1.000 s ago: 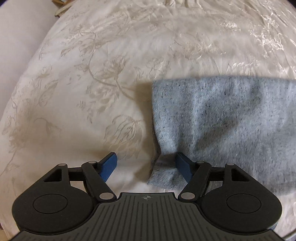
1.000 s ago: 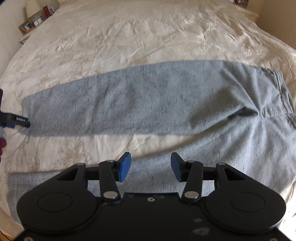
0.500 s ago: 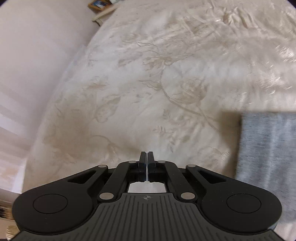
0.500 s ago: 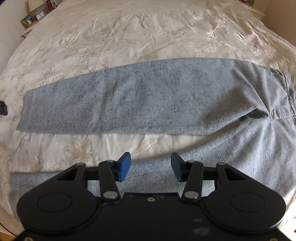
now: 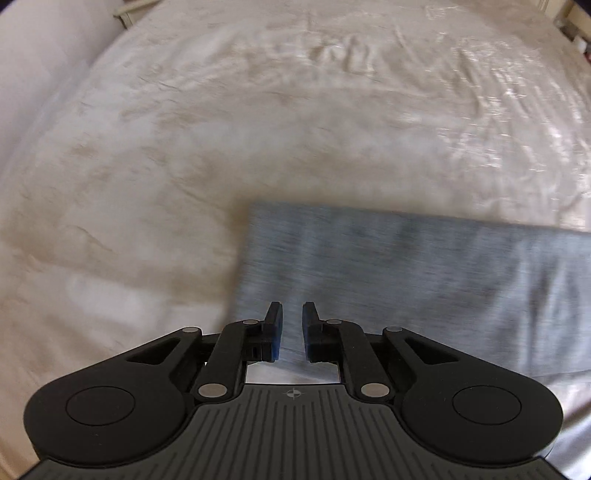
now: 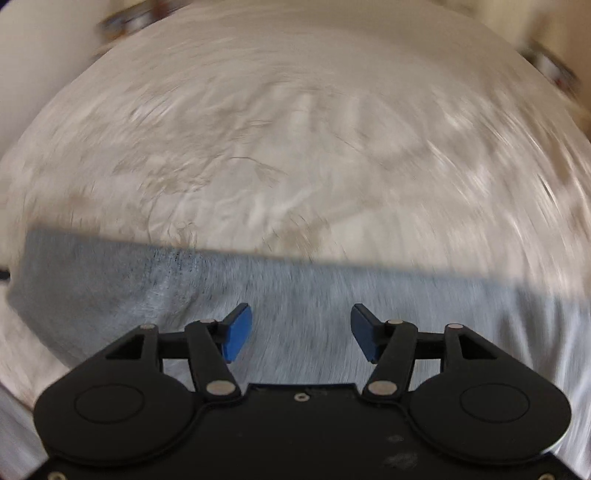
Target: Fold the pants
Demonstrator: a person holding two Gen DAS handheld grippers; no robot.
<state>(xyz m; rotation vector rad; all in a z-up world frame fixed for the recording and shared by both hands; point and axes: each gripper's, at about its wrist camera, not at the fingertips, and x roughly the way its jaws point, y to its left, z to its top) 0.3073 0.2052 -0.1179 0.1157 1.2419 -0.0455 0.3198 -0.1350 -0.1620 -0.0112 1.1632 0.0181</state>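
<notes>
Grey speckled pants [image 5: 406, 266] lie flat on a cream floral bedspread [image 5: 221, 129]. In the left wrist view one leg's cuff end sits just ahead of my left gripper [image 5: 292, 314], whose jaws stand a narrow gap apart and hold nothing, hovering over the cuff's near corner. In the right wrist view, which is blurred by motion, a grey pant leg [image 6: 295, 295] runs across the frame under my right gripper [image 6: 301, 317], which is open and empty above the fabric.
The bed's left edge meets a pale wall [image 5: 33, 66]. A nightstand with small items [image 6: 125, 18] shows at the far left corner, and another blurred item [image 6: 554, 66] at the far right.
My left gripper was open, shut off the cuff, then swung right over the cuff and opened slightly. My right gripper moved forward and lower over the pants, staying open.
</notes>
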